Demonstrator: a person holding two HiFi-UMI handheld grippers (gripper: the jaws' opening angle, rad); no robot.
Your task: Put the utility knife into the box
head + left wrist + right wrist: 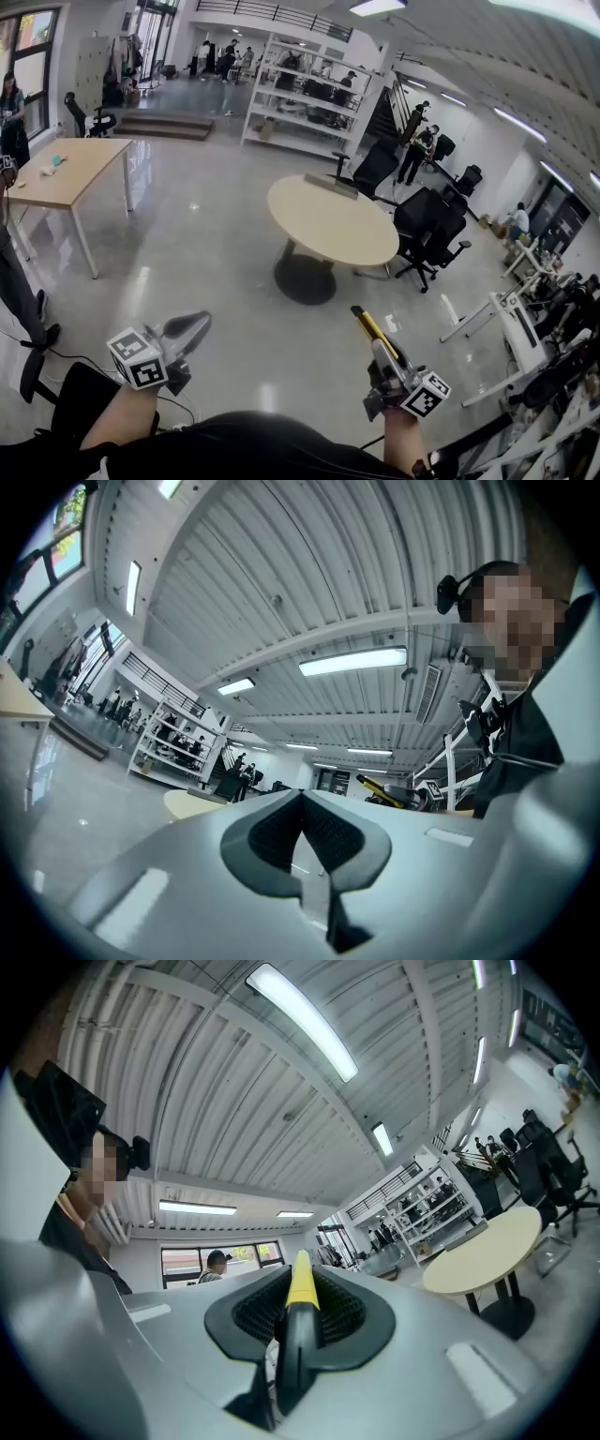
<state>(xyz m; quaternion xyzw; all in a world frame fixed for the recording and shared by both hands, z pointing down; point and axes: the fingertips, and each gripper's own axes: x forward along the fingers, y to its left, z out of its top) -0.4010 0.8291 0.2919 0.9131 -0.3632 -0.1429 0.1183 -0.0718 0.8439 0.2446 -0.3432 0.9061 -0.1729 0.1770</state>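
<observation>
1. The utility knife (374, 335) is at 5 o'clock in the head view, clamped in the right gripper (384, 354). Its yellow tip slants toward 11 o'clock, above the floor (216, 234).
2. In the right gripper view, the utility knife (301, 1312) stands between the jaws, which are pressed against both of its sides. The yellow section points to 12 o'clock and the dark body runs down toward 6 o'clock.
3. The right gripper (302, 1283) is tilted upward. Ceiling lights fill the upper half of its view.
4. The left gripper (194, 327) is at 7 o'clock in the head view, well apart from the right one, with its tips aimed toward 2 o'clock.
5. In the left gripper view, the left gripper (302, 799) has its jaws together, tips touching, with nothing between them. The knife's yellow tip shows far off at 3 o'clock.
6. A round table (333, 221) sits near the centre of the head view, at 11 o'clock from the knife and well apart from it.
7. Black office chairs (427, 231) stand just beside the round table at its 3 o'clock.
8. A rectangular table (73, 169) is at 10 o'clock.
9. A shelving rack (305, 98) is at 12 o'clock, far back.
</observation>
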